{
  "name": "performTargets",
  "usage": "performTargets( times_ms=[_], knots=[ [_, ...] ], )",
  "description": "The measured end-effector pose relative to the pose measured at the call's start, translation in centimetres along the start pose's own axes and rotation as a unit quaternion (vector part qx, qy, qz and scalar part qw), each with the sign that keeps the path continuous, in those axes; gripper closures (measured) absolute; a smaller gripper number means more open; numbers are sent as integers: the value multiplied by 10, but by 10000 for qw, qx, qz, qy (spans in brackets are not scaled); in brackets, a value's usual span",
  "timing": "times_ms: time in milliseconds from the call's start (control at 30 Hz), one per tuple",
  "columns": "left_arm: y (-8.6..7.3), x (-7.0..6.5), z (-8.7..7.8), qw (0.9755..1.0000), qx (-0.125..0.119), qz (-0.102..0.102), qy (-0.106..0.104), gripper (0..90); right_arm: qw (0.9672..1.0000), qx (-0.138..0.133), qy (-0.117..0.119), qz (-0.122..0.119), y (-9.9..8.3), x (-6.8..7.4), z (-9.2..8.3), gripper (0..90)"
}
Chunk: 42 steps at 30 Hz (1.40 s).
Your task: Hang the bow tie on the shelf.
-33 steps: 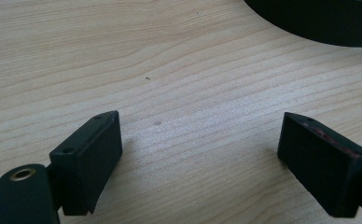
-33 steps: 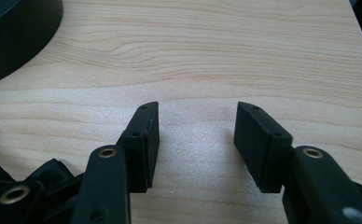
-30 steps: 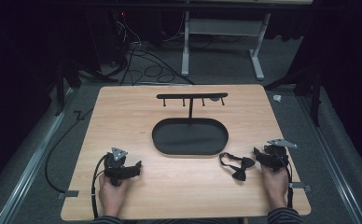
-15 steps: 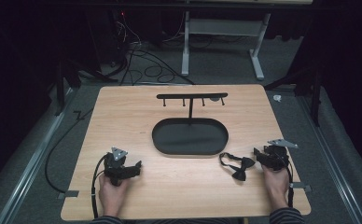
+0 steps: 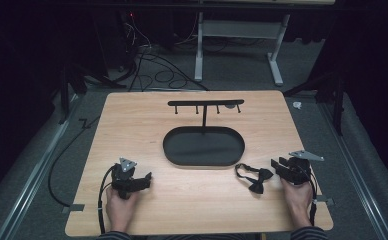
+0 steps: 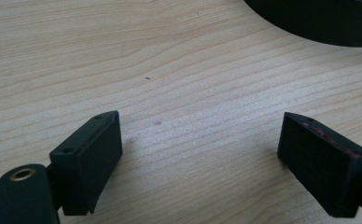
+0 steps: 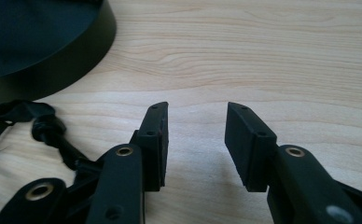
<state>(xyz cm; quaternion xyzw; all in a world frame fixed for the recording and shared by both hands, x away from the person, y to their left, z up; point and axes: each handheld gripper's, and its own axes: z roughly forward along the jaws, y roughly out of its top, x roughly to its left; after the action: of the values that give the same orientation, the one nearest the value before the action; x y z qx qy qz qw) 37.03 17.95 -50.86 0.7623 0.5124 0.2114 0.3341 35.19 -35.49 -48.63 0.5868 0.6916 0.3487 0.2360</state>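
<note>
My right tongs [image 5: 281, 165] rest on the wooden table [image 5: 132, 120] at the near right, off the right end of the black oval tray [image 5: 204, 146], and the black bow tie [image 5: 256, 178] lies just beside their tips, on the tray's side of them, apart from the jaws. In the right gripper view the bow tie [image 7: 34, 123] sits to the left of my jaws, close under the tray's wall [image 7: 53, 70].

The tie is all black, a knotted bow with its thin strap curled in a loop toward the tray.

My right tongs [image 7: 195, 140] stand partly open, a moderate gap with bare wood between the pads and nothing held. My left tongs [image 5: 144, 179] lie near the tray's left end; in the left gripper view they [image 6: 200, 158] gape wide, empty over the table.
</note>
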Motion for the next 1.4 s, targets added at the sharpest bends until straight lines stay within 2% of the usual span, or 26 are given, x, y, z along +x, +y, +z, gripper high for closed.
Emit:
performTargets(
  times_ms=[233,600,633,733,1233,1400],
  knots=[
    [0,0,0,10000,0,1,0,142,9996,-112,230,-135,1,6,-8,630],
    [0,0,0,10000,-4,-4,0,142,9973,-145,651,-303,1,24,-14,650],
    [0,0,0,10000,-3,-3,0,142,9966,-151,738,-342,1,28,-14,653],
    [0,0,0,10000,-3,-3,-1,142,9956,-128,802,-458,1,33,-11,655],
    [0,0,0,10000,-4,-4,-1,142,9918,-23,1083,-674,4,52,-1,667],
    [0,0,0,10000,-2,-2,0,142,9899,56,1159,-818,8,60,5,668]
  ],
)
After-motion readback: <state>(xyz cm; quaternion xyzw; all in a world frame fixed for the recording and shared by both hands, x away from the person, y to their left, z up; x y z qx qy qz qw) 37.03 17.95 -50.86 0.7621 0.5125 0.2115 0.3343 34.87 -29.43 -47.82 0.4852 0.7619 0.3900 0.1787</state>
